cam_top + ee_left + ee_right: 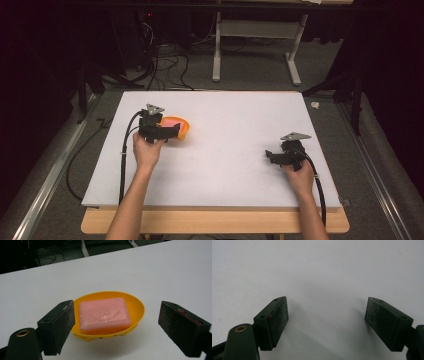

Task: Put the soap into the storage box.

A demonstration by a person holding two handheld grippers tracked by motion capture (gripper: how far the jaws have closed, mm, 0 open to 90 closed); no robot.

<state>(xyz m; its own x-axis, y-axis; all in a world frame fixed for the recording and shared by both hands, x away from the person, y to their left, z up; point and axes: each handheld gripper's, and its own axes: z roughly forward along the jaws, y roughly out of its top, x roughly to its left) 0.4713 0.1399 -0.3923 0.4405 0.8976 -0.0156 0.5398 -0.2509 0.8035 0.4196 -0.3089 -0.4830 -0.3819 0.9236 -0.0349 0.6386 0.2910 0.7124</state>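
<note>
From above, the left gripper [172,133] hangs at the orange soap dish [183,129]; the right gripper [269,155] sits well apart, seemingly on the white table [240,120]. Left gripper view: jaws spread wide, flanking the dish with its pink soap [103,314]. Right gripper view: jaws agape over bare table.

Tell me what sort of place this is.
Probably a lab or recording workspace: a white table in a dark room, cables on the floor behind it, and only a soap dish with pink soap as a prop.
</note>
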